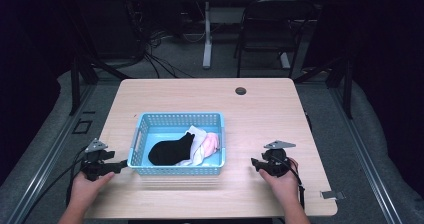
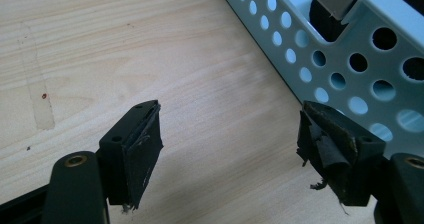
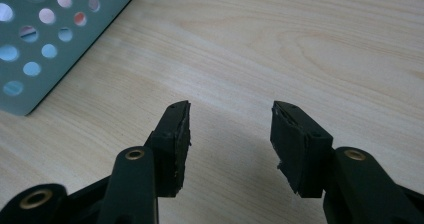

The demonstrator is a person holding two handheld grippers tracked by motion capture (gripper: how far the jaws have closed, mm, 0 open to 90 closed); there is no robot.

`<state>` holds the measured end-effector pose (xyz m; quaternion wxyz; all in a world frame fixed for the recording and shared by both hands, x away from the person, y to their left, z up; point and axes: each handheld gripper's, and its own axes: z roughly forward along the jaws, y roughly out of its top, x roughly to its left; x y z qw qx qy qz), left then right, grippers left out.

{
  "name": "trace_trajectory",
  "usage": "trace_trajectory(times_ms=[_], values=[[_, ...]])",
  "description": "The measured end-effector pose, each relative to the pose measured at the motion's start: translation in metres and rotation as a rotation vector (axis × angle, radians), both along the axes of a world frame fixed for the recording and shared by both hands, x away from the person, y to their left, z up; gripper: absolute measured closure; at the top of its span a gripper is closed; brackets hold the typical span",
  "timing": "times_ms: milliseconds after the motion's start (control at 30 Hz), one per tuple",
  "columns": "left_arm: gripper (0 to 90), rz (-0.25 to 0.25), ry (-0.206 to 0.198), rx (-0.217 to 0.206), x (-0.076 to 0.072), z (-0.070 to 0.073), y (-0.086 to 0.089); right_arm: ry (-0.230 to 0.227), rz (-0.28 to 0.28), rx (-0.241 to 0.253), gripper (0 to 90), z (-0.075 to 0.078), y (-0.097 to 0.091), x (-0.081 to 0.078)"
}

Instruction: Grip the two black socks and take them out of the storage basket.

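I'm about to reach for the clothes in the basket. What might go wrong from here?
1. The left tongs sit right beside the blue basket wall, so a swing inward could shove the basket.
2. The black garment overlaps the white and pink ones, so one grab may lift several.

The table has a pale wood-grain top with a smooth, matt finish. The basket looks like light blue plastic, smooth with a faint sheen, its walls pierced by round holes. Inside lie soft cloth pieces: a matt black one, a white one and a pink one. The left gripper and right gripper are matt black, with worn, frayed pads.
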<state>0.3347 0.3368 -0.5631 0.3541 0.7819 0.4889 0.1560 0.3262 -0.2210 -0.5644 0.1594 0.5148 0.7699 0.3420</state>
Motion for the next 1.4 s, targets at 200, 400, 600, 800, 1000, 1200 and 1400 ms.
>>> trace_trajectory(times_ms=[200, 400, 600, 800, 1000, 1200, 1400], values=[[25.7, 0.005, -0.008, -0.022, 0.001, 0.001, 0.0, 0.0, 0.002, -0.009, 50.7, 0.0, 0.002, -0.002], [25.9, 0.002, 0.0, -0.023, 0.001, 0.001, 0.0, -0.003, 0.008, 0.006, 51.5, 0.001, 0.001, -0.004], [26.0, 0.003, 0.0, -0.025, 0.001, 0.001, 0.0, 0.012, -0.018, 0.054, 52.4, 0.003, -0.002, -0.002], [26.0, 0.001, 0.003, -0.022, 0.001, 0.001, 0.0, -0.033, -0.025, 0.067, 51.3, 0.007, -0.002, -0.003], [26.0, -0.002, 0.005, -0.027, 0.002, 0.0, -0.001, -0.028, -0.018, 0.04, 46.5, 0.015, -0.002, -0.003], [26.0, -0.007, 0.009, -0.029, 0.004, 0.001, -0.003, -0.005, 0.035, 0.017, 44.6, 0.036, 0.007, 0.001], [26.1, -0.009, 0.008, -0.03, 0.004, 0.001, -0.003, -0.033, 0.1, -0.04, 47.8, 0.074, 0.019, 0.007]])
